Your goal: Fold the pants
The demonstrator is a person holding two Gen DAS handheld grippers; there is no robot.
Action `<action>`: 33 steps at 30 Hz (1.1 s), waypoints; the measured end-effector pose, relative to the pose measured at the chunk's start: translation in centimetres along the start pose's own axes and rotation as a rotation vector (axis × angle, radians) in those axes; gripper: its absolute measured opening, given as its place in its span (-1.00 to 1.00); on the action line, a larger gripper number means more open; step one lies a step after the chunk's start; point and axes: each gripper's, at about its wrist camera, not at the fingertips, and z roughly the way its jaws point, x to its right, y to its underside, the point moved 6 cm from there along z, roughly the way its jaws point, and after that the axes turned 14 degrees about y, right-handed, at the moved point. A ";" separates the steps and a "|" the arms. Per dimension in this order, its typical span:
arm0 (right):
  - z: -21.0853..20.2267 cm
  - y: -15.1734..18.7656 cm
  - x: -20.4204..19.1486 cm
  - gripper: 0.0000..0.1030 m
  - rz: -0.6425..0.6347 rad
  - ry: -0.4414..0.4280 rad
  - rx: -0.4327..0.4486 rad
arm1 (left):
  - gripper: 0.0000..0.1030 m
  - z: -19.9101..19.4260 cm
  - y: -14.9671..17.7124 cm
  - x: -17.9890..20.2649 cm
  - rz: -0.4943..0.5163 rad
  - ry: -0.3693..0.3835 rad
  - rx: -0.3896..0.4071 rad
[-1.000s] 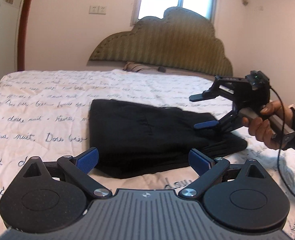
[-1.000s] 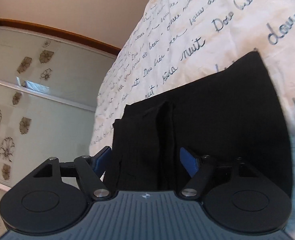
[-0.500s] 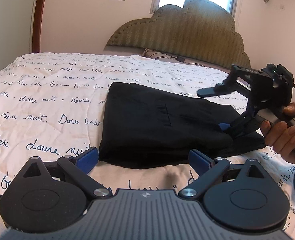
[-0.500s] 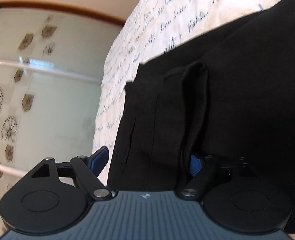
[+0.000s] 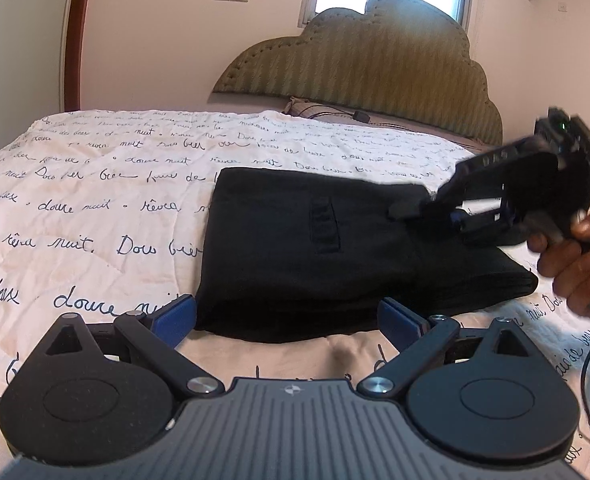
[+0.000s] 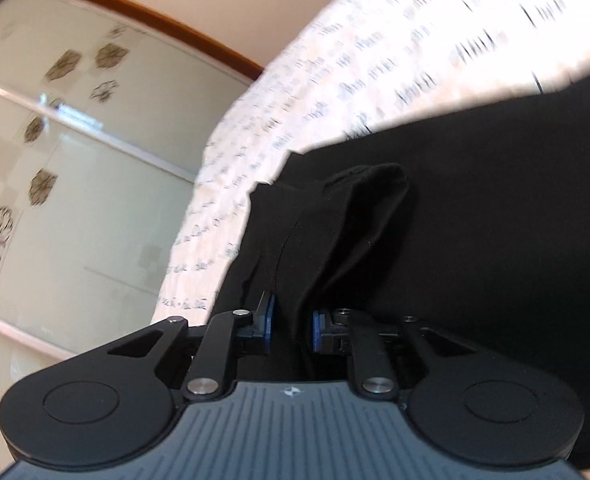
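The black pants [image 5: 315, 256] lie folded on the bed's white quilt with blue handwriting [image 5: 95, 208]. My left gripper [image 5: 287, 318] is open and empty, just short of the pants' near edge. My right gripper [image 6: 291, 326] is shut on a raised fold of the pants [image 6: 351, 216] at their right end. In the left wrist view the right gripper [image 5: 435, 208] comes in from the right, held by a hand [image 5: 575, 264], and lifts the top layer a little.
A padded olive headboard [image 5: 367, 64] and a window are behind the bed. A small dark device with a cable [image 5: 359, 115] lies near the headboard. Sliding wardrobe doors with flower prints [image 6: 55, 160] stand to the left of the bed.
My right gripper has closed on the fold of the pants; it was open around the cloth before. My left gripper has moved in slightly closer to the pants and stays open.
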 end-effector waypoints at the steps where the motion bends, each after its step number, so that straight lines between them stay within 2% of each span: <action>1: -0.5 -0.6 -0.1 -0.70 -0.018 0.000 0.005 | 0.91 -0.1 0.0 0.1 0.005 0.002 0.002; 5: -3.4 -2.5 0.0 -0.70 -0.066 0.021 0.017 | 0.91 -0.3 -0.3 0.7 0.015 0.015 0.008; 11: -8.6 -3.7 3.6 -0.70 -0.115 0.151 0.019 | 0.93 0.1 -0.5 1.5 0.019 0.052 0.018; 16: -7.3 -1.8 9.7 -0.70 -0.051 0.280 -0.026 | 0.93 1.4 -0.3 2.8 0.024 0.083 -0.001; 21: -7.4 -1.3 11.8 -0.52 0.092 0.209 0.016 | 0.93 2.3 -2.2 5.5 0.119 0.141 0.030; 24: -9.2 -1.5 12.2 -0.46 0.143 0.228 0.058 | 0.96 3.3 -3.2 7.1 0.178 0.193 0.048; 25: -10.2 -1.6 12.4 -0.42 0.155 0.241 0.087 | 0.96 4.0 -3.3 7.3 0.178 0.213 0.031; 27: -11.8 -1.8 12.6 -0.05 0.186 0.224 0.135 | 0.96 5.2 -3.4 7.2 0.171 0.228 0.001; 28: -12.3 -1.7 12.7 0.38 0.203 0.199 0.152 | 0.96 5.7 -3.5 6.9 0.167 0.217 -0.001; 29: -12.4 -1.5 12.9 0.57 0.216 0.175 0.156 | 0.96 6.0 -3.8 6.3 0.150 0.194 0.003; 31: -12.1 -0.8 13.2 0.57 0.231 0.158 0.131 | 0.96 6.6 -4.3 4.3 0.055 0.166 -0.001; 33: -11.1 -0.2 13.7 0.57 0.249 0.137 0.093 | 0.96 7.5 -4.8 1.2 -0.126 0.168 -0.029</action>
